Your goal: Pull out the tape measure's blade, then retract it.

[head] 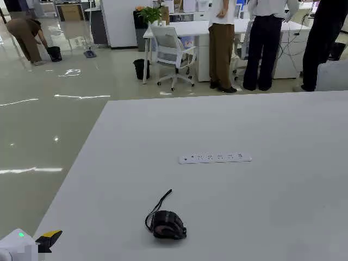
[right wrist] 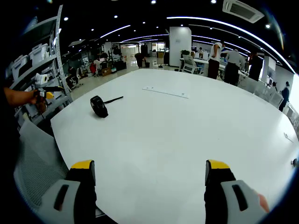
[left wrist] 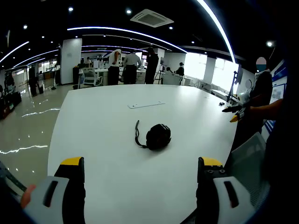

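A black tape measure [head: 166, 224] with a black wrist strap [head: 160, 202] lies on the white table [head: 261, 206], its blade inside. My left gripper [head: 48, 237] shows its yellow tip at the table's near left corner. In the left gripper view the tape measure [left wrist: 158, 136] rests well ahead of the open left gripper [left wrist: 141, 164], and the right gripper [left wrist: 236, 111] is held off the table's edge to the right. In the right gripper view the tape measure [right wrist: 99, 106] lies far ahead to the left of the open right gripper [right wrist: 150, 166]. Both grippers hold nothing.
A white power strip [head: 215, 158] lies flat on the table beyond the tape measure. Past the far edge stand several people [head: 221, 43], a white office chair [head: 173, 54] and desks. Glossy floor [head: 49, 130] runs along the table's left side.
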A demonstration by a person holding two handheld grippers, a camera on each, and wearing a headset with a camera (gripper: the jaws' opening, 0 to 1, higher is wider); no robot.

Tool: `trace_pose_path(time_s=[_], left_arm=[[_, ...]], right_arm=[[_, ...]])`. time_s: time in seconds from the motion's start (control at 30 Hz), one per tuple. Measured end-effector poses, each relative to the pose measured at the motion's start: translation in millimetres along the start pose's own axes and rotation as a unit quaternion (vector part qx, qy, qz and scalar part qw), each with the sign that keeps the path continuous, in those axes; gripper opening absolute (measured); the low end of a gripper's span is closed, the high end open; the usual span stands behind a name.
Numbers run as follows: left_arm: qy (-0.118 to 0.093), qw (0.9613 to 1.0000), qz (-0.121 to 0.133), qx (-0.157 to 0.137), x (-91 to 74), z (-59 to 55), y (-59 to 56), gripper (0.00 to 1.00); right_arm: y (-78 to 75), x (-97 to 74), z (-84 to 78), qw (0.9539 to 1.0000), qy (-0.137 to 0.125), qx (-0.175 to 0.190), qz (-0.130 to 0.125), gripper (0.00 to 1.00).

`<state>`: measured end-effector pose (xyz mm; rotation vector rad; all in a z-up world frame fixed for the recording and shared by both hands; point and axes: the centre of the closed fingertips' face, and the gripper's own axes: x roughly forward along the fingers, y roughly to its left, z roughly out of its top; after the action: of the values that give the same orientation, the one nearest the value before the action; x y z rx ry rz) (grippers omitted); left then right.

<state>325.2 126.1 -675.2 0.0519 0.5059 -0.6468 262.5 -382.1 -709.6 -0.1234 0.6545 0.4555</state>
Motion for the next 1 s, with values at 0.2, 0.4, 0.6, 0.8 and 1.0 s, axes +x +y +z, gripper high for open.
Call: trace_pose_path(time_s=[0.2, 0.4, 0.6, 0.8, 1.0], left_arm=[[-0.004, 1.0, 0.0, 0.001, 0.9, 2.8, 5.5, 0.99], [-0.004, 1.0, -0.002, 0.004, 4.4, 4.4, 7.1, 0.99], [-0.005, 1.0, -0.002, 0.004, 7.8, 4.3, 9.0, 0.99], [-0.006, 1.0, -0.001, 0.004, 6.5, 5.4, 9.2, 0.99], [-0.007, 1.0, 0.0, 0.002, 5.3, 4.7, 10.8, 0.99]], right_arm=[[-0.8, 0.1, -4.0, 1.0, 0.002, 0.004, 0.001, 1.0], [2.7, 1.2, -9.9, 0.9999, 0.009, 0.009, 0.008, 1.0], [0.6, 0.2, -11.3, 0.9999, 0.01, 0.01, 0.007, 1.0], [-0.9, 0.4, -12.2, 0.9998, 0.012, 0.01, 0.008, 1.0], [-1.0, 0.0, -12.0, 0.9999, 0.013, 0.008, 0.008, 1.0]])
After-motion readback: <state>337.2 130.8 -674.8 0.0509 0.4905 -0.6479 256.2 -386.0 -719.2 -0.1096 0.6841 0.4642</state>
